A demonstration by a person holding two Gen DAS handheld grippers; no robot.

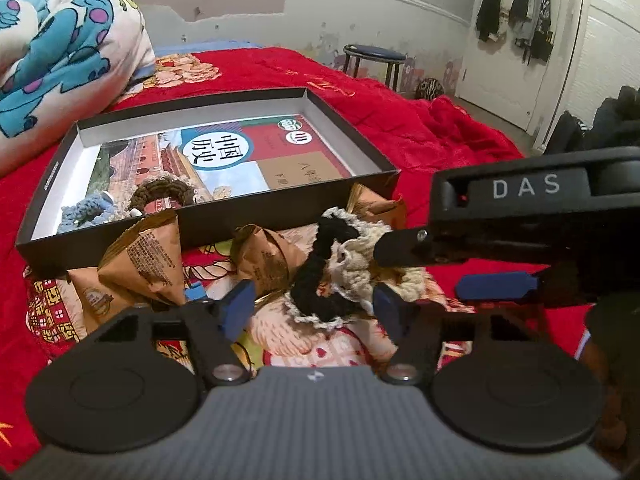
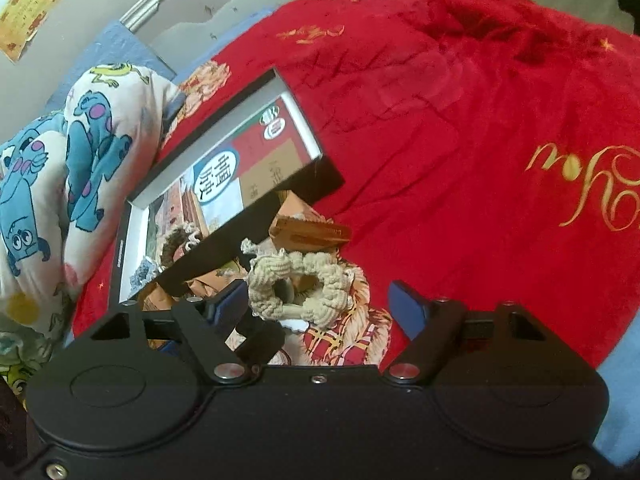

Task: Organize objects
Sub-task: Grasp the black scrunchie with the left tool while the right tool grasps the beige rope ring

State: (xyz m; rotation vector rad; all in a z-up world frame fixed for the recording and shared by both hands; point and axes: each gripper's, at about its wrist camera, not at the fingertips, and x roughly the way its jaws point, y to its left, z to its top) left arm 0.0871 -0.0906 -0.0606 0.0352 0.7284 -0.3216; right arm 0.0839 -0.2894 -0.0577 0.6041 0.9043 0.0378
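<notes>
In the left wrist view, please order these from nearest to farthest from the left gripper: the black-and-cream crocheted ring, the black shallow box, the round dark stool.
1. The black-and-cream crocheted ring, lying between the open jaws of the left gripper.
2. The black shallow box, just behind it on the red blanket.
3. The round dark stool, far back by the wall.

You see a red blanket [image 1: 420, 128] with gold embroidery spread over the bed, and a bundled cartoon-monster quilt [image 1: 60, 52] in white and blue lying on it at the far left. Beyond the bed a round dark stool [image 1: 374, 56] stands near the scuffed wall, and dark clothes [image 1: 516, 4] hang on the white door [image 1: 504, 72].
</notes>
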